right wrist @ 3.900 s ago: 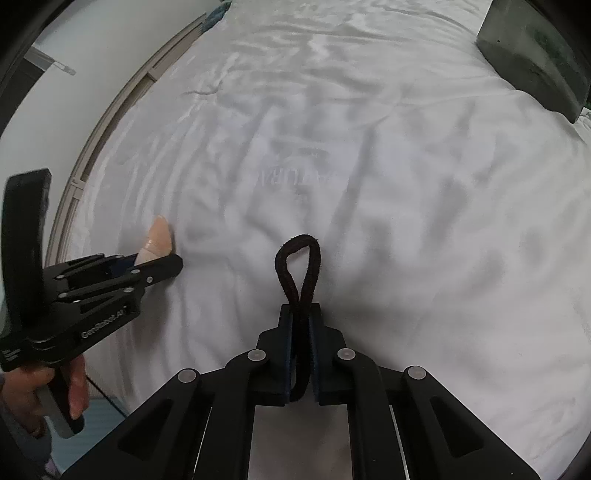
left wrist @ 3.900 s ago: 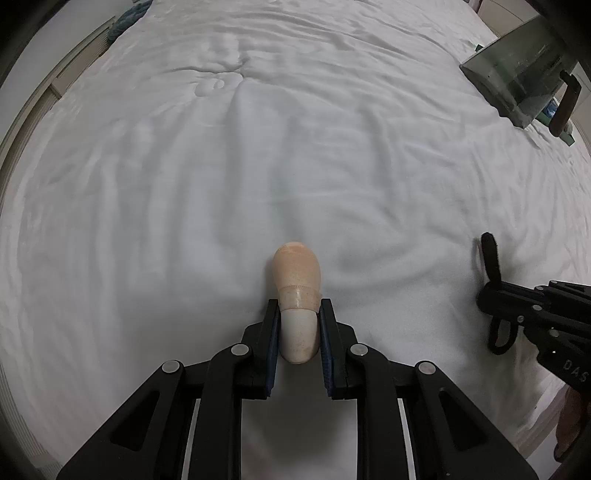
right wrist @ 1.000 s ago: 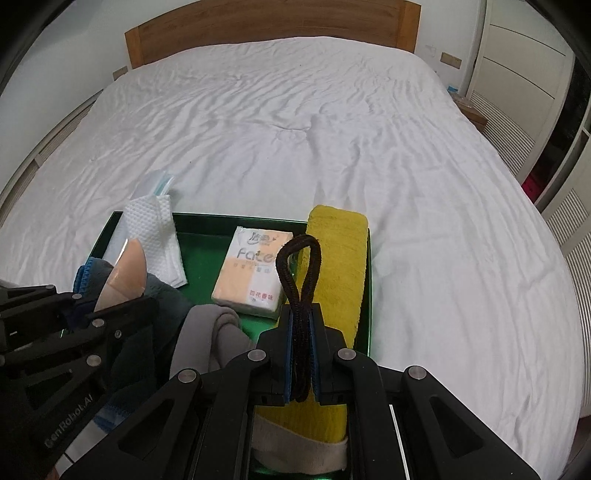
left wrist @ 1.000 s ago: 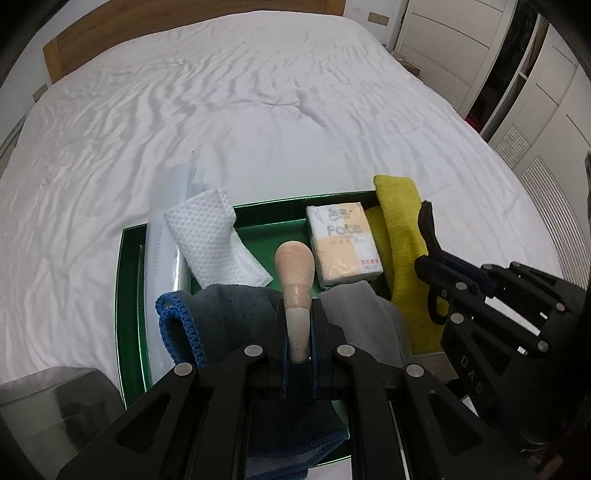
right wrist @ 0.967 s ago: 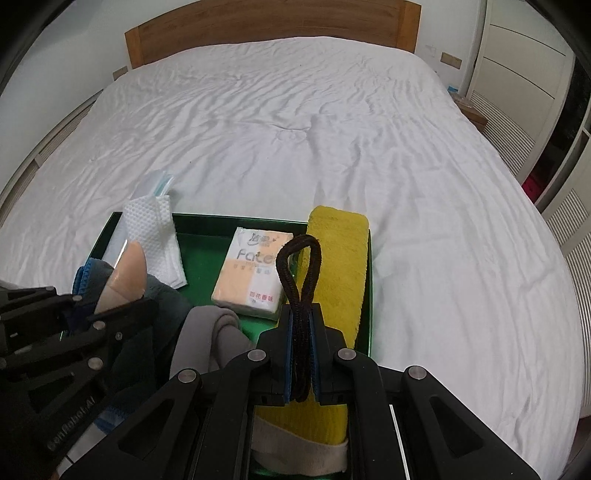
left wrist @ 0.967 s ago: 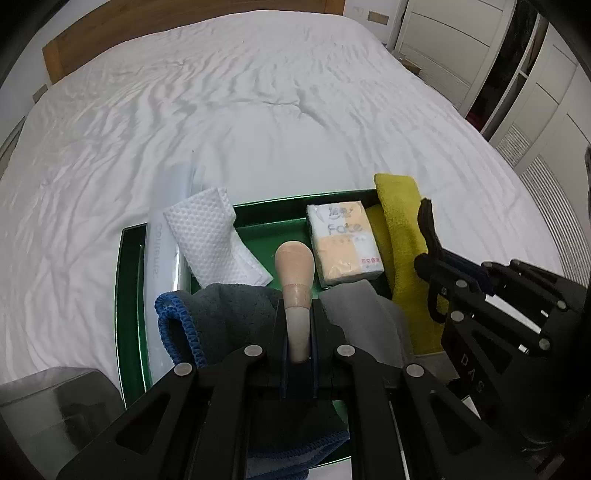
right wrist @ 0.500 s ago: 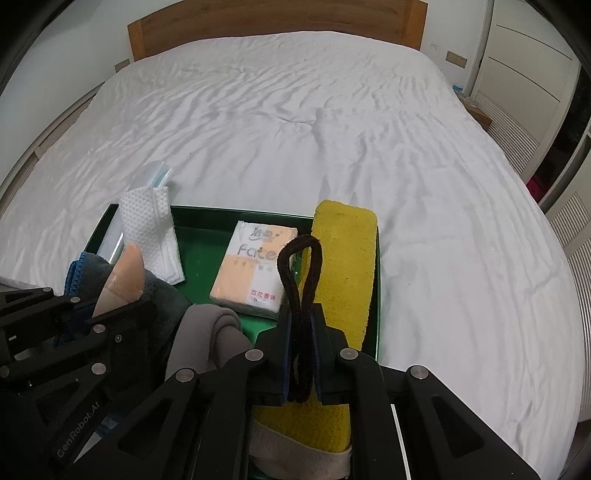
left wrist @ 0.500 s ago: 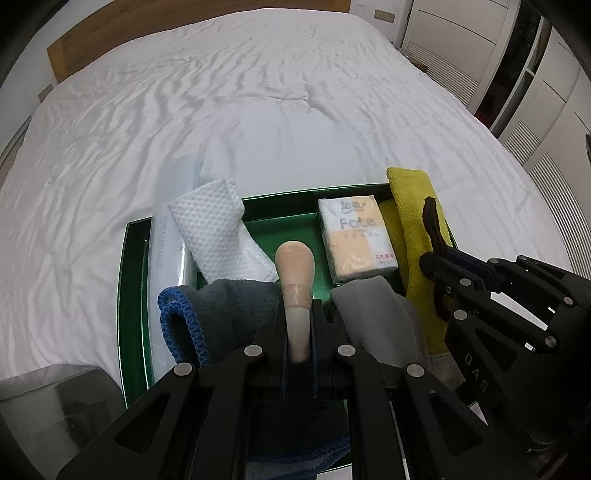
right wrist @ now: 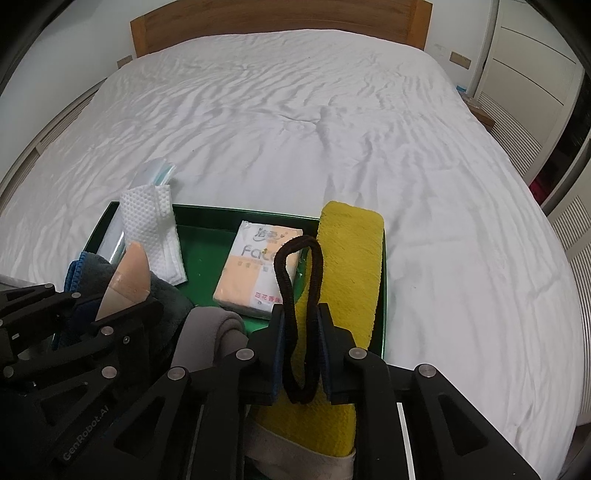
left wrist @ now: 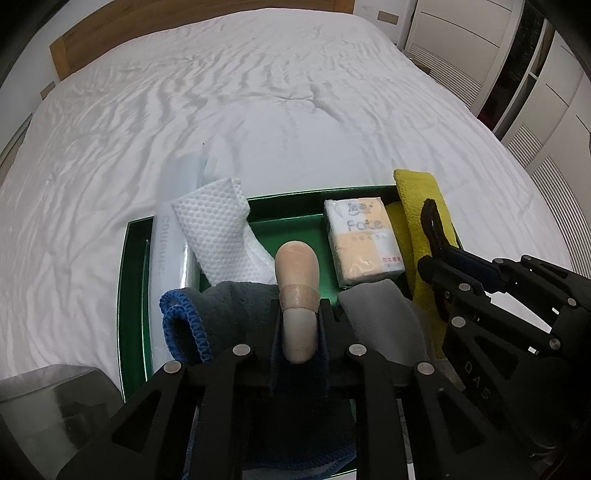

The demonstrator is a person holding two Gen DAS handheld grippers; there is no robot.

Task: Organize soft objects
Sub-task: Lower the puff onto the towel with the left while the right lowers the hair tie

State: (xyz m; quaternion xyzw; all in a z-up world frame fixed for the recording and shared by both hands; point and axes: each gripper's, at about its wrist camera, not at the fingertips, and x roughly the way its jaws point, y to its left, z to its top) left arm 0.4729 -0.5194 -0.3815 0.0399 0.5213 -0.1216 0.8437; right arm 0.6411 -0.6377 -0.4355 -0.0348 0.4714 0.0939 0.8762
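My left gripper (left wrist: 298, 317) is shut on a beige makeup sponge (left wrist: 297, 273) and holds it above the green tray (left wrist: 135, 258). My right gripper (right wrist: 302, 314) holds a black hair tie (right wrist: 295, 266) between its pads; the jaws have parted a little but the loop still hangs there. It hovers over the tray's right side, above the yellow towel (right wrist: 351, 258). The tray holds a tissue pack (left wrist: 364, 243), a white wipe (left wrist: 218, 229), a grey-blue cloth (left wrist: 207, 306) and a grey cloth (left wrist: 384, 317).
The tray (right wrist: 207, 218) lies at the near edge of a white bed (right wrist: 295, 110) with a wooden headboard (right wrist: 280, 18). A clear plastic packet (left wrist: 173, 236) lies along the tray's left side. White wardrobes (left wrist: 535, 74) stand to the right. A grey object (left wrist: 48, 406) is at lower left.
Both grippers came from the bare sheet to above the tray. In the last half second both edged forward, and the right jaws widened slightly around the hair tie.
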